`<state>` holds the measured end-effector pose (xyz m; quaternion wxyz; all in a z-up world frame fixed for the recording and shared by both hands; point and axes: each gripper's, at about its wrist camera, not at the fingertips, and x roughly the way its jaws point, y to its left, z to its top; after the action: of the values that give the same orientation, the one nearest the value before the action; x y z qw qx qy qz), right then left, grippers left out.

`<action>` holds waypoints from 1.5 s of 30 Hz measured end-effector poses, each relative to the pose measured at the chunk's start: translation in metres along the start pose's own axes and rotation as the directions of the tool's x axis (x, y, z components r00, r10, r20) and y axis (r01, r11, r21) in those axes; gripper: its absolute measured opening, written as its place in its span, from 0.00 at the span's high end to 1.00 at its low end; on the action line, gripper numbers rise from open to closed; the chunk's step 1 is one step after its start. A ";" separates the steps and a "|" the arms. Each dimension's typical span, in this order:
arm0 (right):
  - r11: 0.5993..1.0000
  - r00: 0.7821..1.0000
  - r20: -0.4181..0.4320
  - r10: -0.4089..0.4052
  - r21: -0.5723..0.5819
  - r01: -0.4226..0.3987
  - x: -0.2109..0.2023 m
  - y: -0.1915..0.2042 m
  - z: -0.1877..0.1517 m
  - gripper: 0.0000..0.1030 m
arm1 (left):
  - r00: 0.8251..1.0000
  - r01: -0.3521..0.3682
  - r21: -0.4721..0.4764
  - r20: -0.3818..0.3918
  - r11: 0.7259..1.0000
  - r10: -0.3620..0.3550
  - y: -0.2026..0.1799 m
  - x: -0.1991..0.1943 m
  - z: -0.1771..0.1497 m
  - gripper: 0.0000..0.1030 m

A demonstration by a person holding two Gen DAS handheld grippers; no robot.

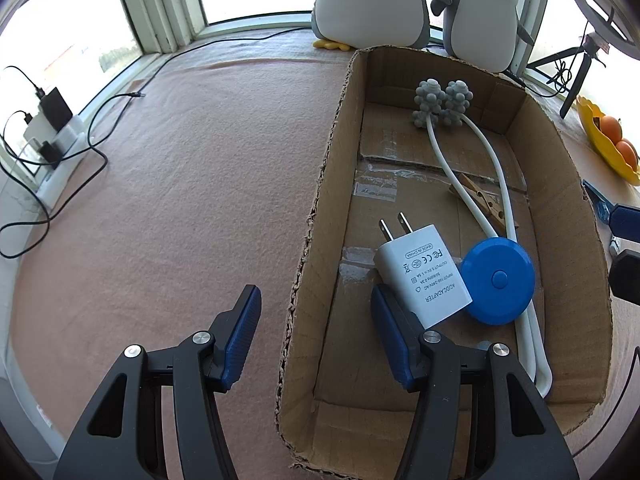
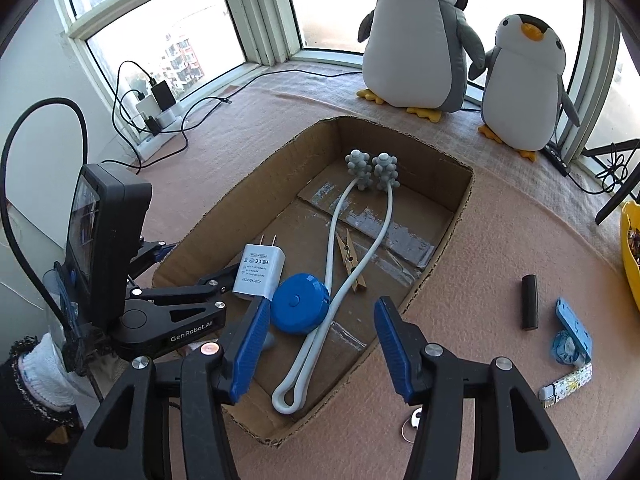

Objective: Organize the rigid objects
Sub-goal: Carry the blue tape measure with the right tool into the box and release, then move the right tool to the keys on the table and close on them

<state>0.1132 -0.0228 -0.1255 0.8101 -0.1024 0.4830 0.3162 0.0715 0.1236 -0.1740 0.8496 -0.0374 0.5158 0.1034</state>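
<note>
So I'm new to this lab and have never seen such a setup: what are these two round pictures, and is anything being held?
A person holds two hand grippers; each carries a fisheye camera looking along its jaws. One picture is from the left gripper, the other from the right gripper. Both stand open and hold nothing. In the cardboard box lie a white AC adapter, a blue round tape measure, a wooden clothespin and a white massager with knobbed balls. Outside it on the pink cloth lies a black cylinder.

Two plush penguins [image 2: 416, 40] [image 2: 524, 84], one cardboard box [image 2: 436, 236], one adapter [image 2: 260, 272], one clothespin [image 2: 351, 260]
</note>
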 end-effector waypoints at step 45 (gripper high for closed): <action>0.855 0.939 -0.241 0.245 0.510 -0.092 0.027 -0.119 -0.087 0.66 | 1.000 0.000 0.001 0.002 1.000 0.000 0.001 0.000 -0.001 0.44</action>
<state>0.1326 -0.1459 -0.2095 0.6960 0.1034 0.6707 0.2346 0.0704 0.1247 -0.1747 0.8501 -0.0371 0.5150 0.1034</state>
